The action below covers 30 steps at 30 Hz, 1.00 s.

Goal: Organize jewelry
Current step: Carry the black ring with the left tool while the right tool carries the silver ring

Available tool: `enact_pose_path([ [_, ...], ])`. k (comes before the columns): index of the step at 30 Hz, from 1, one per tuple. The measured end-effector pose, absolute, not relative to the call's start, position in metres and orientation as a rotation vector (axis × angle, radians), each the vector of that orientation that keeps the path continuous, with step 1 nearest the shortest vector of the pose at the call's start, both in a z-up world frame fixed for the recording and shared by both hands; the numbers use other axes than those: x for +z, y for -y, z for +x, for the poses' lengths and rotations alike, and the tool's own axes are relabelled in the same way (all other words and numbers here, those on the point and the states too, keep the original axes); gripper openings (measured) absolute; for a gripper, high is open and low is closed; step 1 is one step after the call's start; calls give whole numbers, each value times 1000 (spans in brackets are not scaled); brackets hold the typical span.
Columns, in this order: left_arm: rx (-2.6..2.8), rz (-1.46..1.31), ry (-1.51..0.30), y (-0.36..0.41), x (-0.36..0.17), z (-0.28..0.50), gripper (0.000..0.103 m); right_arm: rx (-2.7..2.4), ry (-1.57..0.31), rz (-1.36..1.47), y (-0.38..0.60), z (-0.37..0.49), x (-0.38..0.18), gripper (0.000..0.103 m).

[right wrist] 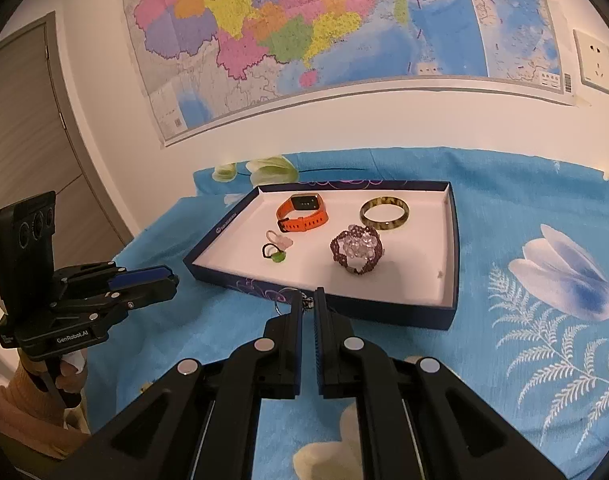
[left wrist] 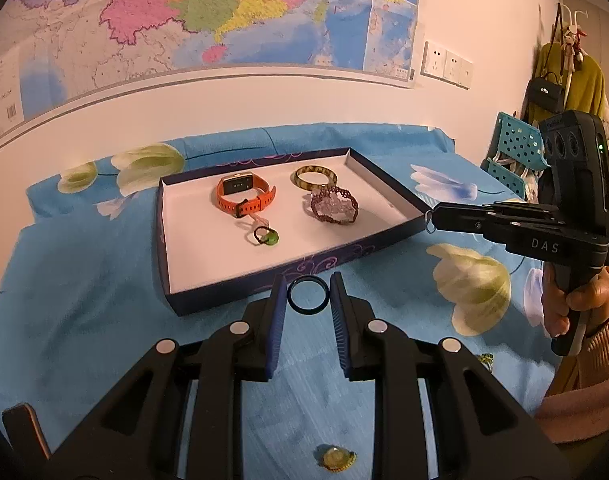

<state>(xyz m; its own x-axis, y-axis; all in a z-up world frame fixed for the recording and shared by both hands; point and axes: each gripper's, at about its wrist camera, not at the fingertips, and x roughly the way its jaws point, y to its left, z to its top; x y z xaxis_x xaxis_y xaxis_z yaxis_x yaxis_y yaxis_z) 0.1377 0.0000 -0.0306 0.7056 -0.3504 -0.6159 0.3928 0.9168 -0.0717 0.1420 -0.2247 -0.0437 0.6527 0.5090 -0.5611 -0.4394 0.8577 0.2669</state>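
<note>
A dark blue tray [left wrist: 260, 280] with a white floor lies on the blue flowered cloth. It holds an orange watch [left wrist: 244, 196], a mottled bangle [left wrist: 315, 178], a purple beaded bracelet [left wrist: 334, 208] and a green-stone ring [left wrist: 266, 236]. My left gripper [left wrist: 308, 286] hovers just before the tray's near wall, shut on a dark ring [left wrist: 307, 295]. My right gripper [right wrist: 308, 296] hangs near the tray's [right wrist: 344, 306] front wall, shut on a thin silver hoop [right wrist: 277, 306]. The left wrist view shows that gripper [left wrist: 434, 216] at the tray's right corner, and the right wrist view shows the left gripper [right wrist: 173, 278].
A gold round trinket [left wrist: 336, 458] lies on the cloth under my left gripper, and a small green-gold piece [left wrist: 486, 358] lies near the person's sleeve. The wall with a map stands behind the table. A blue plastic stool [left wrist: 516, 148] stands at the far right.
</note>
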Motion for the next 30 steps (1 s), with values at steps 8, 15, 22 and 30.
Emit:
enact_pose_path([
  [8, -406, 65, -665, 2, -28, 147, 23, 541, -662, 114, 224, 150, -41, 4],
  [15, -409, 59, -660, 5, -27, 152, 23, 538, -657, 115, 225, 153, -39, 4],
  [22, -404, 61, -656, 6, -25, 156, 23, 535, -653, 114, 225, 160, -37, 4],
  [30, -397, 54, -652, 4, -24, 162, 23, 533, -649, 111, 224, 165, -35, 4],
])
